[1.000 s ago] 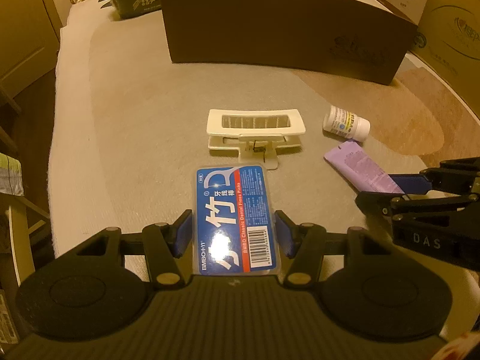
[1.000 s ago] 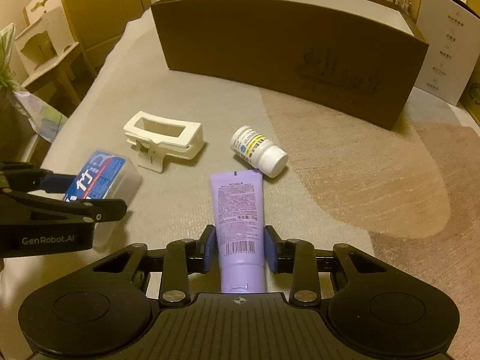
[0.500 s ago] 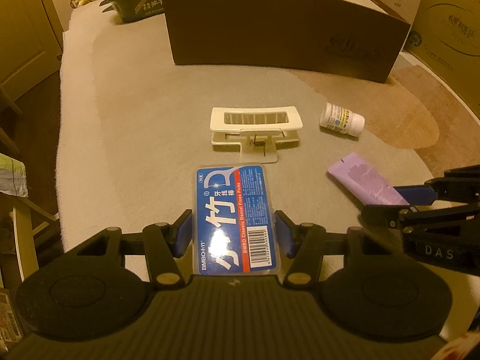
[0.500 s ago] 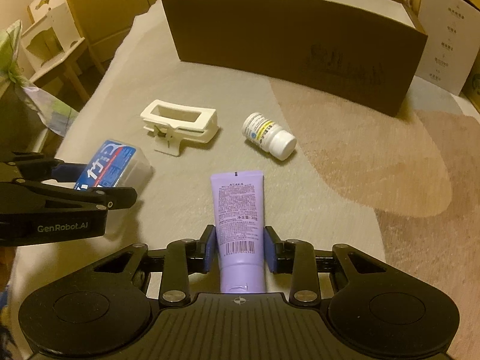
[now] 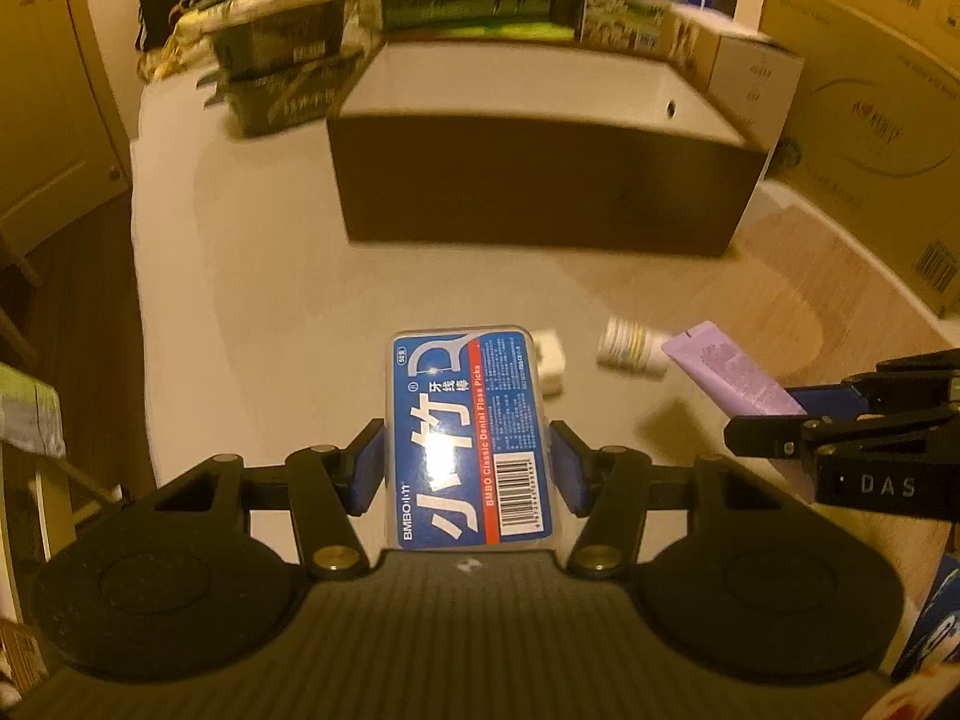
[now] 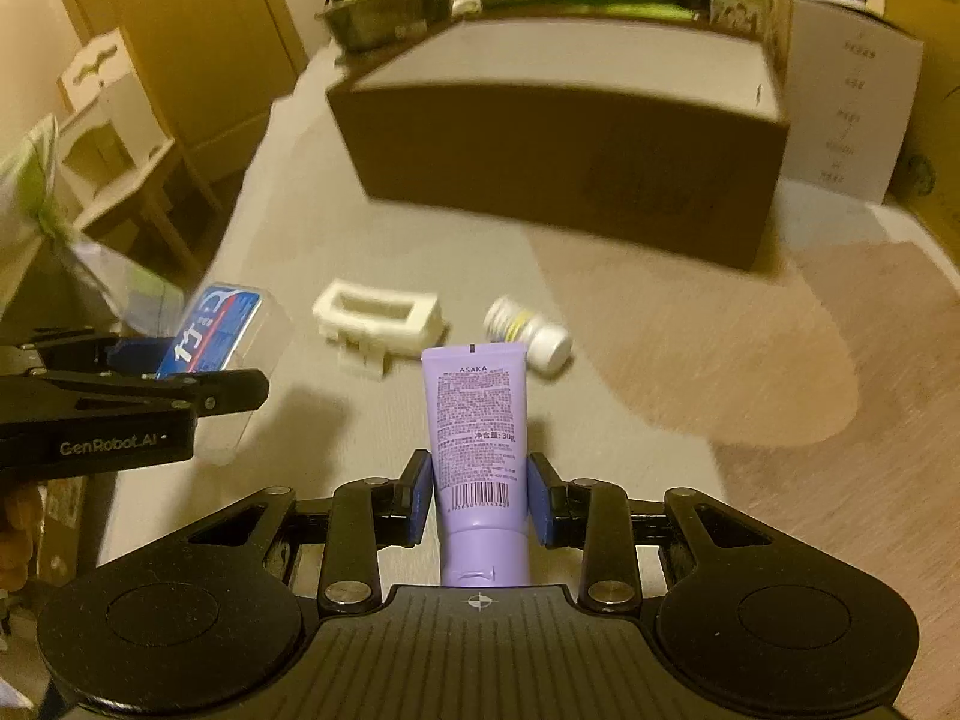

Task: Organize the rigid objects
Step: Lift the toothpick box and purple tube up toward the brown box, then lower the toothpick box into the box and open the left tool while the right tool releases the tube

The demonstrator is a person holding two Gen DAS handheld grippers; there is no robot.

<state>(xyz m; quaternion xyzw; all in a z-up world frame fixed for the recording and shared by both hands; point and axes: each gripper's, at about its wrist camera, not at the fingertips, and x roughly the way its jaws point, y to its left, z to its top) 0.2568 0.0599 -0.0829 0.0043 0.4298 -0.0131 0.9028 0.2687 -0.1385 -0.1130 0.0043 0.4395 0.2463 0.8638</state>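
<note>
My left gripper [image 5: 468,471] is shut on a clear box of blue-labelled dental floss picks [image 5: 471,420], held above the table. The same box [image 6: 213,333] shows at the left of the right wrist view. My right gripper [image 6: 479,501] is shut on a lilac tube [image 6: 477,420], also lifted; the tube [image 5: 732,369] appears at the right of the left wrist view. A white plastic holder [image 6: 378,315] and a white pill bottle [image 6: 528,333] lie on the table below. A large brown open box [image 5: 540,180] with a white inside stands beyond them.
The grey table cover [image 5: 258,276] gives way to a tan patch [image 6: 720,348] at the right. Cartons and printed boxes [image 5: 870,108] crowd the far and right edges. A dark basket [image 5: 282,78] sits at the back left. A wooden chair [image 6: 114,144] stands off the table's left side.
Both grippers have risen with their loads, so the table objects look smaller and lower, and the open top of the brown box has come into view. Both grips are unchanged.
</note>
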